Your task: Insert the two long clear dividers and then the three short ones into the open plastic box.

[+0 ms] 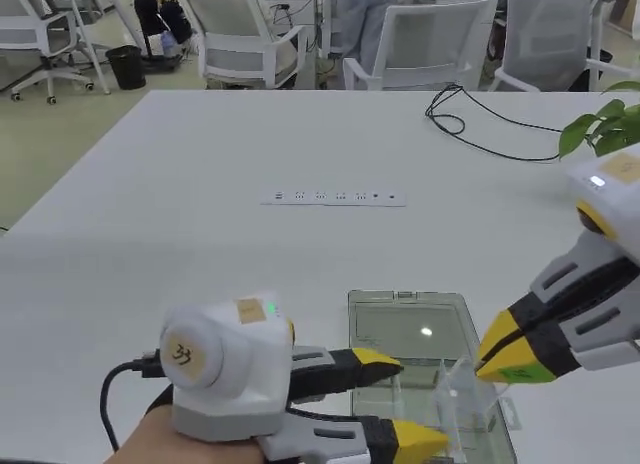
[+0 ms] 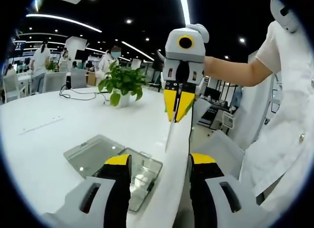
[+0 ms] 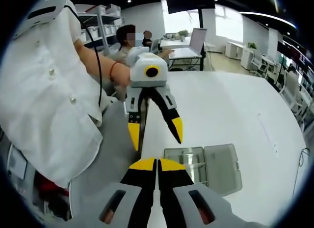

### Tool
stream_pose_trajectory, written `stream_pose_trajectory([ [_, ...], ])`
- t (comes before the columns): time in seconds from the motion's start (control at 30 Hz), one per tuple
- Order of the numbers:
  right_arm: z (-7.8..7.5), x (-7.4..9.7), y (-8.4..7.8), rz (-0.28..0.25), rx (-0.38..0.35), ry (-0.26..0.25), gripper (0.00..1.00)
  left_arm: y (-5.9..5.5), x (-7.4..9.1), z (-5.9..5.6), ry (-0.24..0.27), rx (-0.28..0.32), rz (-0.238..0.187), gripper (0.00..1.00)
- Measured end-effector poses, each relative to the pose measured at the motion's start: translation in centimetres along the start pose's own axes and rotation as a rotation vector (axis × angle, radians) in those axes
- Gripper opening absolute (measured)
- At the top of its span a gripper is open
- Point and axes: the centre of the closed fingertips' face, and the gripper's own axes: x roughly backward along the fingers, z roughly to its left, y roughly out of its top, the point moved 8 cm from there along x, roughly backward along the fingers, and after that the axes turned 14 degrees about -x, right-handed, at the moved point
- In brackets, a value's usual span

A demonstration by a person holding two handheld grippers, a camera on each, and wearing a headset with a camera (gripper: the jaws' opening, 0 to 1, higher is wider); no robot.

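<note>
Open plastic box [image 1: 408, 329] lies near the front edge of the worktop [image 1: 250, 264], lid flat behind the base. Left claw [image 1: 398, 401] is spread wide and empty, just left of the base. Right claw [image 1: 497, 362] is pinched closed at the base's right side. Clear dividers [image 1: 462, 386] look bunched at the base near the right tips — count and length unreadable.

Risks, as I judge them:
- Clear plastic against a clear box gives poor edge cues, so a divider could miss its slots and go in crooked.
- A thin strip pinched at one end could swing or slip out.
- The empty left claw is close enough to bump the light box and shift it toward the worktop edge.

Hard to make out: whether the right claw actually grips a strip. In the left gripper view a pale sliver seems to hang under the right claw [image 2: 177, 115], but in the right gripper view the right claw [image 3: 158, 164] shows nothing between its jaws. Slots inside the box [image 3: 216, 166] are unreadable, and the base front is cut off in head view.
</note>
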Motion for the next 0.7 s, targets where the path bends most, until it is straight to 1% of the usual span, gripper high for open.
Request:
stream_pose_trajectory([
  [0.1,-0.8,-0.4,-0.6,0.004,-0.01,-0.017,0.03,-0.3,0.2,0.4,0.022,-0.01,0.015,0.58],
  [0.17,-1.4,-0.7,-1.0,0.009,-0.012,-0.037,0.03,-0.9,0.5,0.8,0.041,-0.027,0.044,0.63],
  [0.23,-1.9,-0.9,-1.1,0.007,-0.014,-0.046,0.03,-1.1,0.6,1.0,0.049,-0.033,0.045,0.68],
  [0.33,-2.6,-1.3,-1.2,0.009,-0.018,-0.076,0.03,-1.5,0.9,1.2,0.055,-0.033,0.052,0.73],
  [0.43,-3.0,-1.7,-1.3,0.003,-0.025,-0.093,0.03,-1.9,1.0,1.4,0.06,-0.036,0.063,0.78],
  [0.53,-3.5,-2.2,-1.6,0.013,-0.021,-0.111,0.03,-2.3,1.2,1.5,0.064,-0.043,0.075,0.83],
  [0.6,-3.8,-2.5,-1.7,0.018,-0.025,-0.118,0.03,-2.4,1.3,1.5,0.066,-0.047,0.078,0.86],
  [0.7,-4.2,-3.1,-2.1,0.024,-0.026,-0.125,0.03,-2.7,1.5,1.5,0.066,-0.046,0.082,0.88],
])
